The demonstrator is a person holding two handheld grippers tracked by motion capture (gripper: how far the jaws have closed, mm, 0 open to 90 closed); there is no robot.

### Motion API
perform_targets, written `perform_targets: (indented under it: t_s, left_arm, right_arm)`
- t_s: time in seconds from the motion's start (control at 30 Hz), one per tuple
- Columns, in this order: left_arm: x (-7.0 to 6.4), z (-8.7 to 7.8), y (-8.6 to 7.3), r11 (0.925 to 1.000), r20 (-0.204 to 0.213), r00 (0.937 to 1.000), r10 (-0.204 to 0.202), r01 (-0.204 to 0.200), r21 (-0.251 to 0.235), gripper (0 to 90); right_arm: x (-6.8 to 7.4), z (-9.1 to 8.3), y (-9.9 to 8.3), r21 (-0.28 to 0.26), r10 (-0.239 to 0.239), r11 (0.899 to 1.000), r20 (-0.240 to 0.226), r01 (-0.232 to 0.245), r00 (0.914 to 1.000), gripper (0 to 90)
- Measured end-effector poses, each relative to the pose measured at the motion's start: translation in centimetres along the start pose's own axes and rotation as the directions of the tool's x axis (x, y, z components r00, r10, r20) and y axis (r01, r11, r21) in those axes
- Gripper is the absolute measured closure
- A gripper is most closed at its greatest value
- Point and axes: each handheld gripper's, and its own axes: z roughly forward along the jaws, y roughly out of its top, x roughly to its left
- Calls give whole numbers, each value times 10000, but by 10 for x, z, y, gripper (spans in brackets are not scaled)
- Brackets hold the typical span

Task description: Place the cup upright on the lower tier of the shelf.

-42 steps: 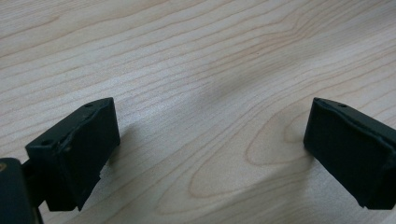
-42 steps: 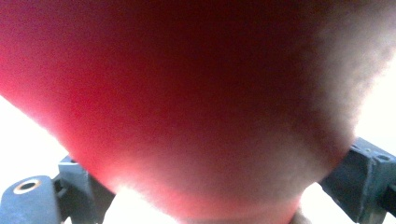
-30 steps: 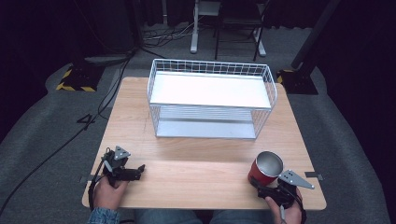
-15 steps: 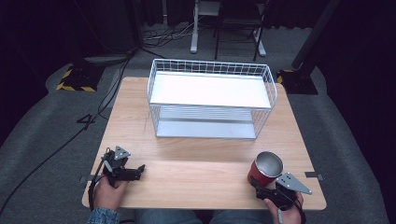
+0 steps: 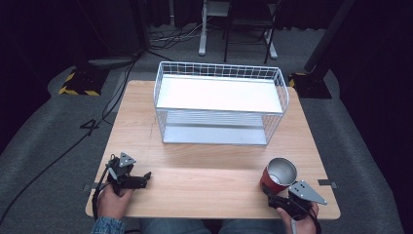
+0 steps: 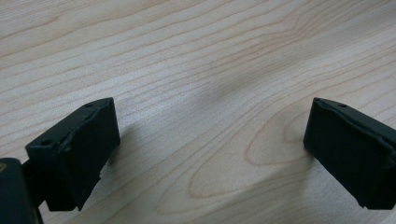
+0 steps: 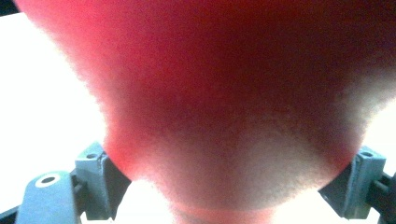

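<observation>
Near the desk's (image 5: 209, 170) front right corner the right gripper (image 5: 278, 194) clamps a red cup (image 5: 278, 175), likely bound for the wire basket (image 5: 220, 73), needing a lift; the left gripper (image 5: 141, 179) rests open.

At the lower left of the high view, the left tool (image 5: 144, 178) lies low in a hand (image 5: 113, 200), jaws spread wide. At lower right, the right tool (image 5: 271, 191) is clamped shut, gripped by the other hand (image 5: 298, 225).

Both grippers were black: the left gripper (image 5: 144, 176) carried a grey three-cornered plate and blocky jaws with small screw holes; the right gripper (image 5: 267, 190) matched. A denim sleeve (image 5: 105, 225) covered the left wrist.
</observation>
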Motion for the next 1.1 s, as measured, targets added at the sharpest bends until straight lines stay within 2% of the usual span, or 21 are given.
perform_targets:
  t_s: [0.2,0.47,0.53,0.6,0.67,1.1]
  left_arm:
    - [0,0,0,10000,-2,10000,4,-4,2,38]
    - [0,0,0,10000,-2,10000,1,-1,0,38]
    - [0,0,0,10000,12,10000,33,-33,4,38]
    - [0,-1,0,10000,20,10000,82,-82,31,39]
    - [-1,-1,-1,10000,19,10000,-27,27,-10,39]
    - [-1,-1,-1,10000,7,10000,-39,39,-4,39]
  right_arm:
    - [-2,-2,9,-51,-16,10000,-36,16,10000,167]
    - [-3,-1,33,-155,-241,9996,-144,239,9996,167]
    - [-3,3,42,-200,-373,9991,-264,368,9990,166]
    - [-2,4,44,-222,-386,9990,-283,380,9989,167]
    - [-2,10,52,-226,-408,9990,-454,398,9981,166]
    - [7,37,79,-327,-502,9983,-933,474,9944,166]
